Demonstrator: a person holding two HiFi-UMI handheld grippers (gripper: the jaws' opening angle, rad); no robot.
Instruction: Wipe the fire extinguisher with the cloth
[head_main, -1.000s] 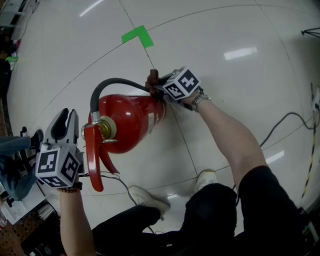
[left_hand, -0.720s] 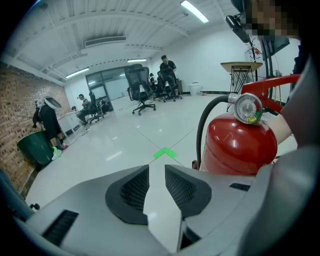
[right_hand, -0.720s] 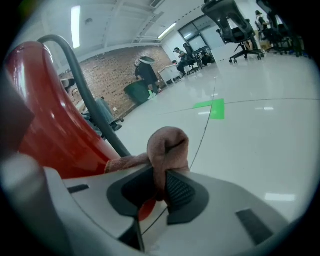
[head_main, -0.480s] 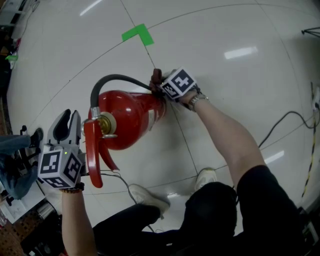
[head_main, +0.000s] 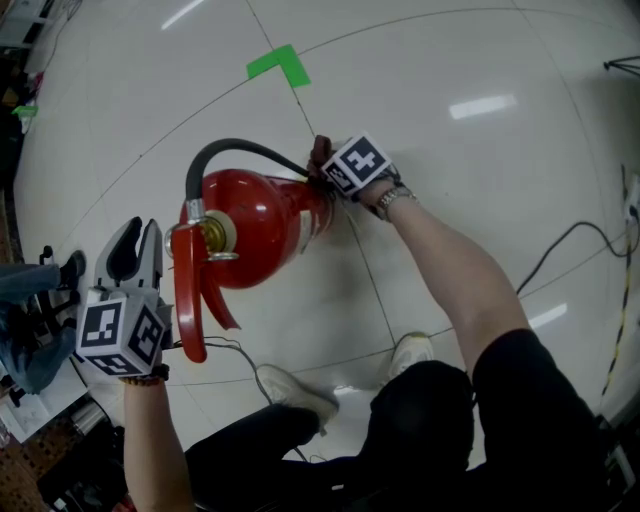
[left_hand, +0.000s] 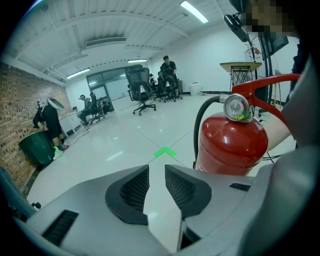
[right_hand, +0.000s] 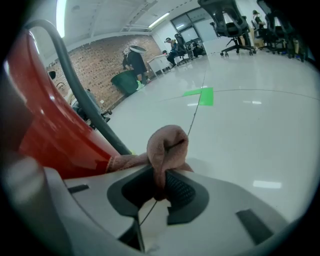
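The fire extinguisher (head_main: 255, 235) stands on the floor (head_main: 450, 200). At its far side, by the black hose (head_main: 235, 152), the right tool (right_hand: 162, 182) pinches the pinkish cloth (right_hand: 165, 147), which seems to touch the red body. The left tool (left_hand: 157, 185) hovers just beside its handle, jaws slightly spread, nothing between them.

Glossy white floor (head_main: 450, 200), tile seams. 1 green tape corner mark (head_main: 277, 66) at a seam. Black cable (head_main: 553, 250) near floor's right edge. Office chairs (left_hand: 139, 85), brick wall (left_hand: 15, 95), green bin (left_hand: 35, 147) at far edge.
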